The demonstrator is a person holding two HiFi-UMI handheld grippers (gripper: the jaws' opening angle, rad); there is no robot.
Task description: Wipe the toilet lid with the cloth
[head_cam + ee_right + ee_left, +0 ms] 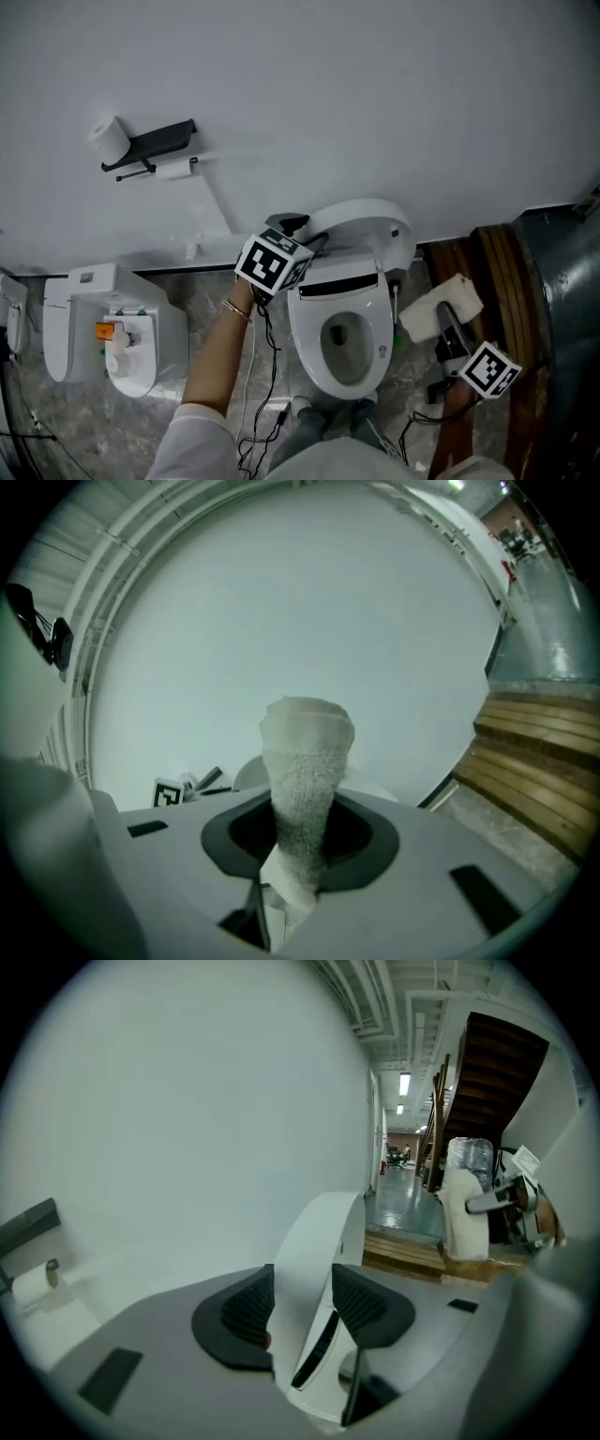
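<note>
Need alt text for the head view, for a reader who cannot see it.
Seen from above, a person's left gripper is at the raised toilet lid by the white wall, while the right gripper holds a white cloth right of the bowl. A toilet-roll holder hangs on the wall at left.

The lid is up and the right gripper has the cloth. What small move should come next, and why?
Probably swing the right gripper across until the cloth touches the lid. The cloth is clamped but held off to the side, clear of the lid, which stands raised with the open left gripper at its edge.
</note>
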